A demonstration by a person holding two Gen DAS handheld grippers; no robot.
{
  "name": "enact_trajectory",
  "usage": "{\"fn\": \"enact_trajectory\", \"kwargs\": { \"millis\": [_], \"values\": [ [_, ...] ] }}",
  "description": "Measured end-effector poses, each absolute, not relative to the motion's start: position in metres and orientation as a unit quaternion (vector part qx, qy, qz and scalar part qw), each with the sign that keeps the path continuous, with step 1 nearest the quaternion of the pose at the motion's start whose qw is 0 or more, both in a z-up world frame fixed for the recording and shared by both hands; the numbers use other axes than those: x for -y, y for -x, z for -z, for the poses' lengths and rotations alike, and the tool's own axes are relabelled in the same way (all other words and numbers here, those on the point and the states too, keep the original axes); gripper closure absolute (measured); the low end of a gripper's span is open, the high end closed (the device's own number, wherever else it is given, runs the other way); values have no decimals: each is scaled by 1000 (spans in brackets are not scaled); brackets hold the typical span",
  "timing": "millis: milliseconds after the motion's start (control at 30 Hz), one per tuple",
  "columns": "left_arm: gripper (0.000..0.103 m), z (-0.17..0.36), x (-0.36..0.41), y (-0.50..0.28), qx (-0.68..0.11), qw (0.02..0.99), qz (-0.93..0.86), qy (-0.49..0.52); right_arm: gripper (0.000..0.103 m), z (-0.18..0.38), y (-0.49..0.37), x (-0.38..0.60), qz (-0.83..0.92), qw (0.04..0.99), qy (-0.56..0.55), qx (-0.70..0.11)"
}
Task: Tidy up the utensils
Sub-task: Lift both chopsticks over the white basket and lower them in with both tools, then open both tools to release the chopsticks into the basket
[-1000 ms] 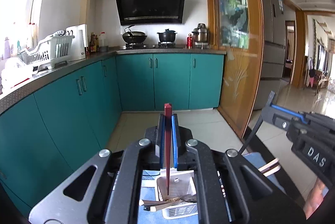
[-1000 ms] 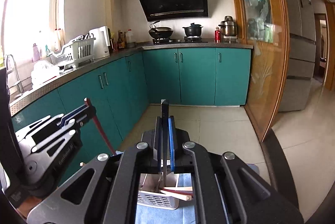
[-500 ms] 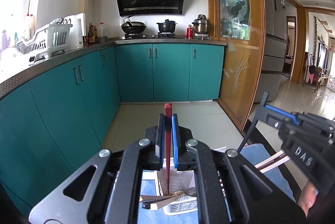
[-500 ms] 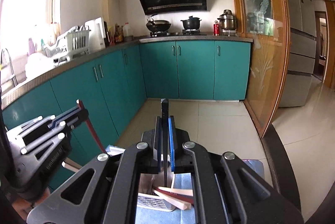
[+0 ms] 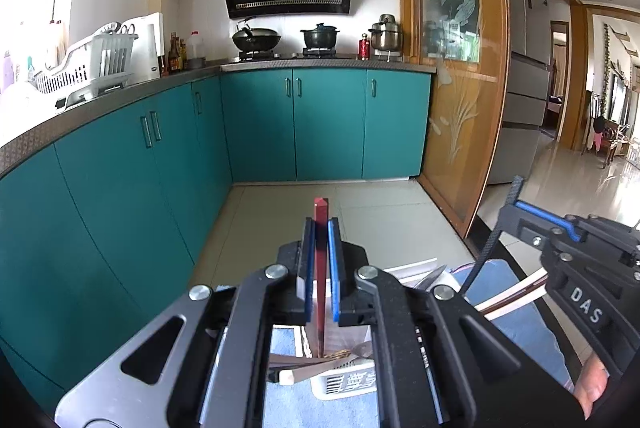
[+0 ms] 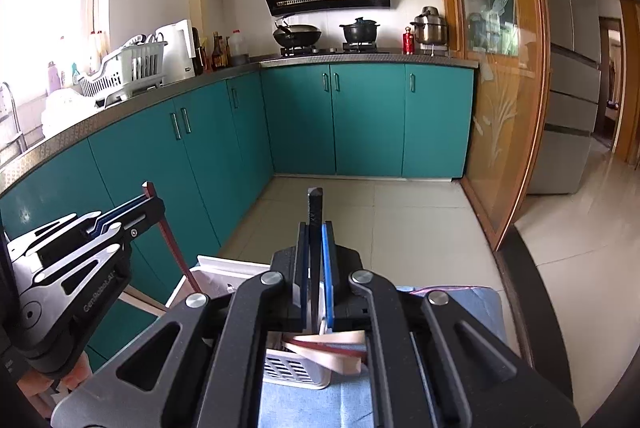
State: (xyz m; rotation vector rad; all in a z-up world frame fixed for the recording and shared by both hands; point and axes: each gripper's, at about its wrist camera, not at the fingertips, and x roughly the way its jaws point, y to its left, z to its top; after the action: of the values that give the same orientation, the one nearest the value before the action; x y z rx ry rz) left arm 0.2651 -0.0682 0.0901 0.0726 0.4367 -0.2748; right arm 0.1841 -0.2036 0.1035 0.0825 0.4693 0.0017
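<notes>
My left gripper (image 5: 321, 228) is shut on a red chopstick (image 5: 321, 207). It stands upright with its lower tip down inside the white slotted basket (image 5: 344, 384). My right gripper (image 6: 315, 228) is shut on a black chopstick (image 6: 315, 199), also upright over the same basket (image 6: 292, 368). Several wooden-handled utensils (image 6: 332, 346) lie across the basket. The basket rests on a blue cloth (image 6: 320, 404). Each gripper shows in the other's view: the right gripper (image 5: 520, 205) at the right edge, the left gripper (image 6: 154, 203) at the left edge with the red chopstick (image 6: 176, 252).
A white open box (image 6: 224, 268) stands just behind the basket. Teal cabinets (image 5: 120, 187) run along the left and far wall under a counter with a dish rack (image 5: 92, 67) and pots. A wooden-framed glass door (image 5: 460, 127) stands at the right, above a tiled floor.
Both grippers have come down a little with their chopsticks still clamped. The chopstick tips now reach lower toward the basket.
</notes>
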Motion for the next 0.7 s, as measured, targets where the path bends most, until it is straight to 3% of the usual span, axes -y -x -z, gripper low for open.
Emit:
{"fn": "enact_trajectory", "kwargs": {
  "millis": [67, 167, 233, 300, 533, 700],
  "values": [
    [96, -89, 66, -264, -219, 966, 128, -39, 95, -105, -182, 202, 0, 971, -32, -235],
    [90, -93, 61, -259, -212, 969, 122, -35, 73, -113, -169, 204, 7, 976, -35, -216],
    [69, -101, 56, -250, -202, 972, 118, -31, 67, -119, -162, 207, 7, 978, -45, -205],
    [60, -113, 50, -237, -182, 976, 117, -24, 65, -129, -148, 211, 2, 981, -60, -187],
    [11, -142, 26, -166, -105, 990, 82, -42, 34, -158, -74, 215, 2, 991, -68, -118],
    [4, -122, 15, -107, -113, 991, 50, -52, 15, -140, -4, 215, 6, 992, -73, -106]
  ]
}}
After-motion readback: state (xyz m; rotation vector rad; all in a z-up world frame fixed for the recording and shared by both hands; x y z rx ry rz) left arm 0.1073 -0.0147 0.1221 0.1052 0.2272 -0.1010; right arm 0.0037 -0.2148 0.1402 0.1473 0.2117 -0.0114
